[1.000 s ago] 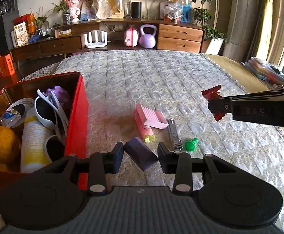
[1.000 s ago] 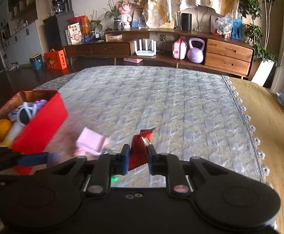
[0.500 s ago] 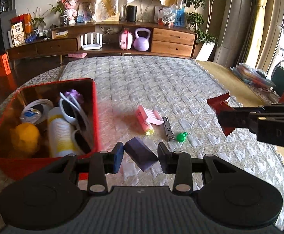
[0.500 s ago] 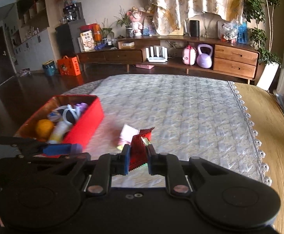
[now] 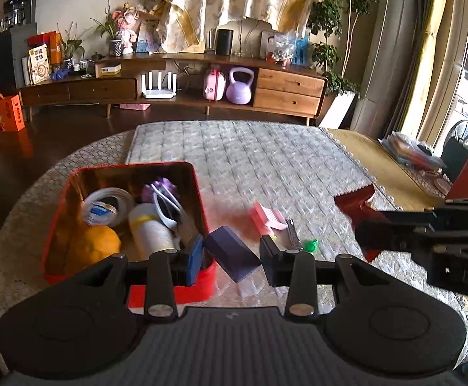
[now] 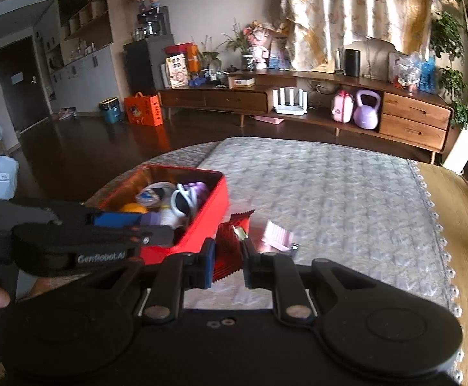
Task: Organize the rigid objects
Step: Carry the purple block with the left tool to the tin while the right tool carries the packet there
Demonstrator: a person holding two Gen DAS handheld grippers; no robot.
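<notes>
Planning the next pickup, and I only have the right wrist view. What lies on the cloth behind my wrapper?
Observer: A small green piece lies just right of the clipper in the left wrist view. Your wrapper hides it.
Operator: And what shape is the purple thing in the left gripper?
Observer: A flat-sided block, tilted, pinched between the left gripper fingers.
</notes>
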